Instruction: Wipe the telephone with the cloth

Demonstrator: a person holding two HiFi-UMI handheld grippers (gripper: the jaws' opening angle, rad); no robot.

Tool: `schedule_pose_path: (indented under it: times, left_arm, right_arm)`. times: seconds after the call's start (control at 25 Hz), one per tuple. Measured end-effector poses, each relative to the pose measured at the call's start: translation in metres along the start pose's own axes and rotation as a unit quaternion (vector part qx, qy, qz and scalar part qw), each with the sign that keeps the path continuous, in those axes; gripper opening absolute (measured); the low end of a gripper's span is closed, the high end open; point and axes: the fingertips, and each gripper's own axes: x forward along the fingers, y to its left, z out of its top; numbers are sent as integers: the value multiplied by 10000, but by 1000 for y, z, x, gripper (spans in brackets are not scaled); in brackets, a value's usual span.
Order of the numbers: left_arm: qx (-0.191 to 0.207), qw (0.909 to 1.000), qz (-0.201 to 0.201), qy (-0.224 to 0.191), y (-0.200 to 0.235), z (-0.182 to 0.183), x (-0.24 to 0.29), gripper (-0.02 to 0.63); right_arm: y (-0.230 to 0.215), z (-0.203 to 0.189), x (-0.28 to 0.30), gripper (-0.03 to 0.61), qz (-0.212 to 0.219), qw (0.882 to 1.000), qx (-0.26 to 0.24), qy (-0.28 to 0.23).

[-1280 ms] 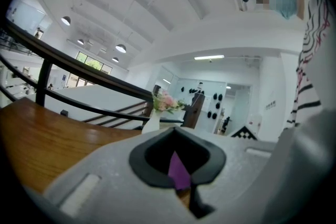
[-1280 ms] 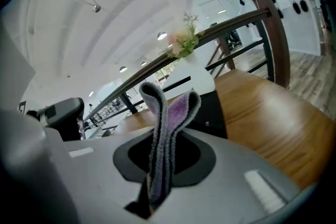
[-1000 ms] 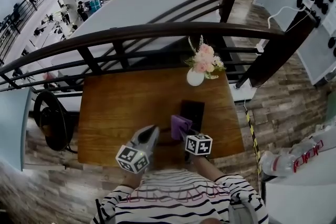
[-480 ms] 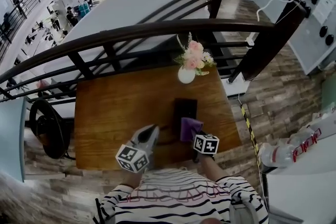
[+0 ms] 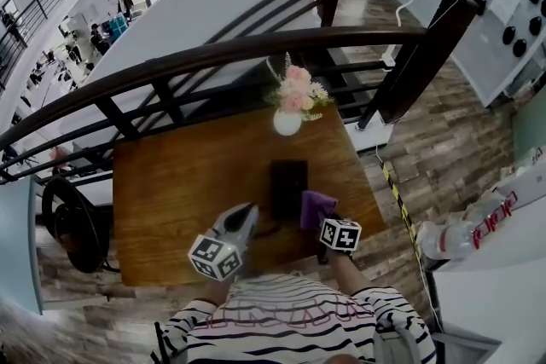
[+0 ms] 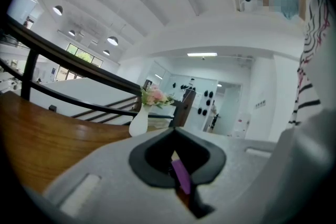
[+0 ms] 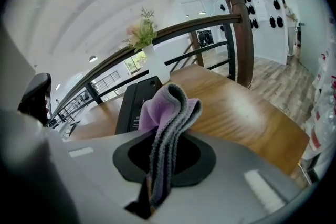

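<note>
Between the jaws of the right tool sits the cloth, a folded purple-and-grey pad. The tool is clenched on its lower edge, so the free fold stands up ahead of the tips. Just ahead of that tool and a little to its left lies the telephone, a black slab lying flat on the wooden tabletop. The cloth is near the telephone's closer end, but I cannot tell whether the two touch. Past the far end of the telephone stands a white vase of flowers. The left tool hovers to the left of the telephone, jaws drawn together on nothing. A purple sliver shows through their gap, probably the cloth beyond.

The cloth looks soft, light and floppy, so it will likely fold away under pressure. The low hold across all its layers seems right for keeping a firm pad. The telephone looks rigid and smooth, and may skate on the polished wood under a sideways stroke. Bracing it by a long edge, not the glossy face, seems the safer hold. The vase looks fragile, so strokes should stop short of it.
</note>
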Motion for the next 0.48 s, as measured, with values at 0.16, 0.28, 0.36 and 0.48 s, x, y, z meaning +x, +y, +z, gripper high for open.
schedule_pose_path:
  times: [0.16, 0.28, 0.36, 0.48]
  left_arm:
    - [8, 10000, 7, -3, 0, 1, 1, -2]
    - [20, 10000, 25, -17, -1, 2, 1, -2]
    - [24, 10000, 24, -22, -1, 2, 1, -2]
    - [23, 10000, 27, -46, -1, 4, 2, -2]
  right_arm:
    - [9, 4, -4, 37, 131, 9999, 21, -56]
    - [18, 12, -10, 37, 286, 9994, -14, -196]
    - [25, 22, -16, 37, 373, 9987, -79, -347]
    - [36, 44, -29, 37, 515, 9965, -211, -622]
